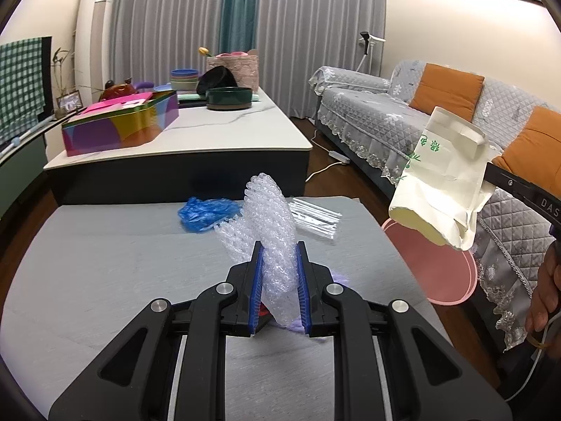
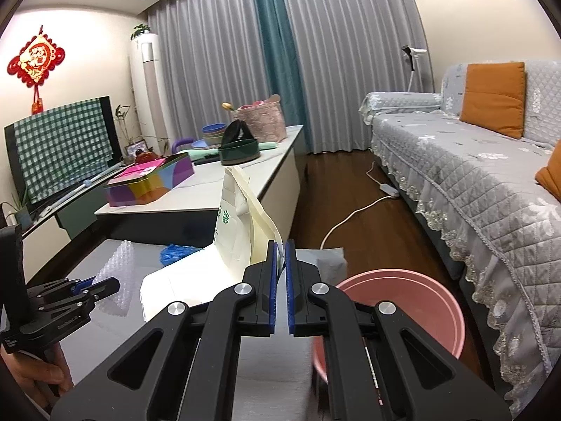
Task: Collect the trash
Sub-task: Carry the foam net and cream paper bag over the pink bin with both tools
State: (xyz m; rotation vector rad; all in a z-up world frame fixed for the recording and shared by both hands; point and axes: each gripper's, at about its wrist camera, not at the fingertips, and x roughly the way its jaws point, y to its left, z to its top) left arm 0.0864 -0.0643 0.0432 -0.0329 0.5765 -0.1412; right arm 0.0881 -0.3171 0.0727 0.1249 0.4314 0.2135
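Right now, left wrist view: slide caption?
Left gripper clamps bubble wrap above grey mat; pink bin beside.

Round pink plastic bin (image 2: 396,312) has an open mouth; beside it, crumpled blue plastic bag (image 1: 207,212) and clear wrapper (image 1: 315,215) clutter the grey mat (image 1: 105,263).

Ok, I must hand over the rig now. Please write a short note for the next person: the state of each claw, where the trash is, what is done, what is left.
Left claw: shut on the clear bubble wrap sheet, held above the grey mat.
Right claw: shut on the crumpled cream paper bag with green print, held up beside the round pink plastic bin.
Done: both pieces are lifted; neither is in the bin yet.
Left: drop both into the bin, then collect the crumpled blue plastic bag and the clear plastic wrapper, which lie on the mat.
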